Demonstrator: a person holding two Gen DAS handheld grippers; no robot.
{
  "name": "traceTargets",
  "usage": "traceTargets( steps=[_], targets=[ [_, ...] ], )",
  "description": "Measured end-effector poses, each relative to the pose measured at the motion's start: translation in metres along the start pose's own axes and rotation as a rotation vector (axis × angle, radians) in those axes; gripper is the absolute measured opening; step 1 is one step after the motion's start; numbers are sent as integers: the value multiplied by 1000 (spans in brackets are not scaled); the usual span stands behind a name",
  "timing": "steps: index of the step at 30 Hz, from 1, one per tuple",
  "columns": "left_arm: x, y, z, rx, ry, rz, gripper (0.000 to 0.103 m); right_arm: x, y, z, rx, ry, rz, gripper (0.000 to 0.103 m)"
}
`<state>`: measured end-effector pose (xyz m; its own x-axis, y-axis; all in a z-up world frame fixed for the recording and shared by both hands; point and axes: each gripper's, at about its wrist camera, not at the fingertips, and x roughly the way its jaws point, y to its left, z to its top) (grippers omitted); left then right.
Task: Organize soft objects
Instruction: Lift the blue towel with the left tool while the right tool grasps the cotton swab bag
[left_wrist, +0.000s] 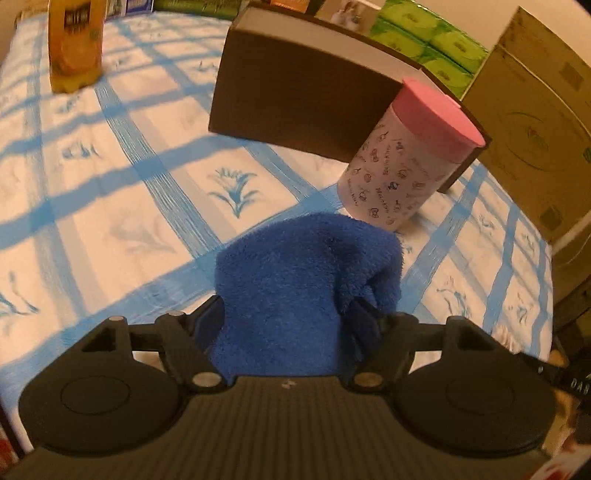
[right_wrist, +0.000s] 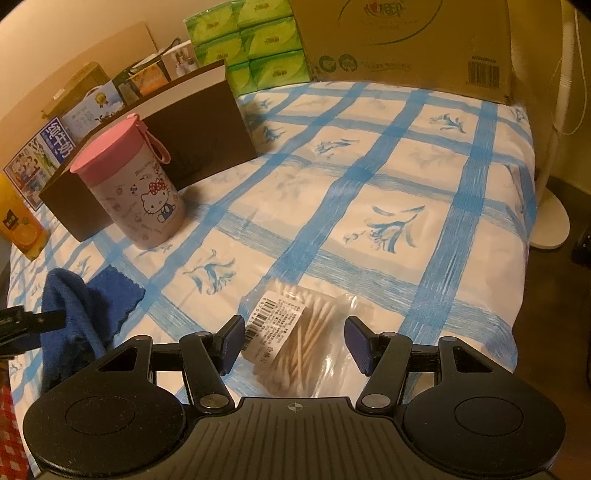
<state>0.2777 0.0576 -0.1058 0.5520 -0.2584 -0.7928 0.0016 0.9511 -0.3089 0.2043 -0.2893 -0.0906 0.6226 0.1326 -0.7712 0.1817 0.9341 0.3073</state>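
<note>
My left gripper (left_wrist: 291, 325) is shut on a fluffy blue cloth (left_wrist: 303, 280) and holds it above the blue-checked tablecloth (left_wrist: 110, 155); the cloth hides both fingertips. The cloth also shows at the far left in the right wrist view (right_wrist: 85, 306), hanging from the left gripper's finger. My right gripper (right_wrist: 295, 339) is open, its jaws either side of a clear bag of cotton swabs (right_wrist: 295, 343) lying on the tablecloth (right_wrist: 369, 184). A pink-lidded Hello Kitty canister (left_wrist: 406, 158) stands just beyond the cloth, and shows in the right wrist view (right_wrist: 136, 184).
A dark brown open box (left_wrist: 303, 96) stands behind the canister. An orange juice carton (left_wrist: 74, 44) is at the far left. Green tissue packs (right_wrist: 255, 48) and a cardboard carton (right_wrist: 406, 40) line the back. The table edge drops off at the right (right_wrist: 517, 295).
</note>
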Motion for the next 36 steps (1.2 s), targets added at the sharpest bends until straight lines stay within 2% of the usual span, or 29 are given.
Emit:
traceTargets(
  steps=[4, 7, 9, 12, 14, 18, 28, 32, 36],
  targets=[
    [8, -10, 1, -13, -1, -32, 66, -1, -3, 1, 3, -5, -5, 60],
    [16, -26, 0, 48, 27, -2, 49, -2, -5, 2, 3, -8, 0, 60],
    [16, -38, -2, 113, 19, 19, 32, -3, -5, 2, -3, -5, 4, 60],
    [9, -53, -8, 198, 2, 45, 20, -5, -4, 0, -18, -8, 3, 60],
    [3, -56, -10, 197, 6, 32, 16, -5, -3, -1, -28, -9, 8, 60],
    [-1, -53, -16, 164, 26, 17, 16, -3, -1, -2, -32, 6, 3, 67],
    [1, -50, -18, 165, 30, 16, 17, 14, 7, -2, -58, 27, -41, 68],
    [3, -47, -18, 150, 36, 2, 23, 21, 10, -5, -78, 33, -55, 68],
    [6, -44, -16, 130, 44, -18, 38, 26, 14, -8, -118, 24, -68, 68]
  ],
)
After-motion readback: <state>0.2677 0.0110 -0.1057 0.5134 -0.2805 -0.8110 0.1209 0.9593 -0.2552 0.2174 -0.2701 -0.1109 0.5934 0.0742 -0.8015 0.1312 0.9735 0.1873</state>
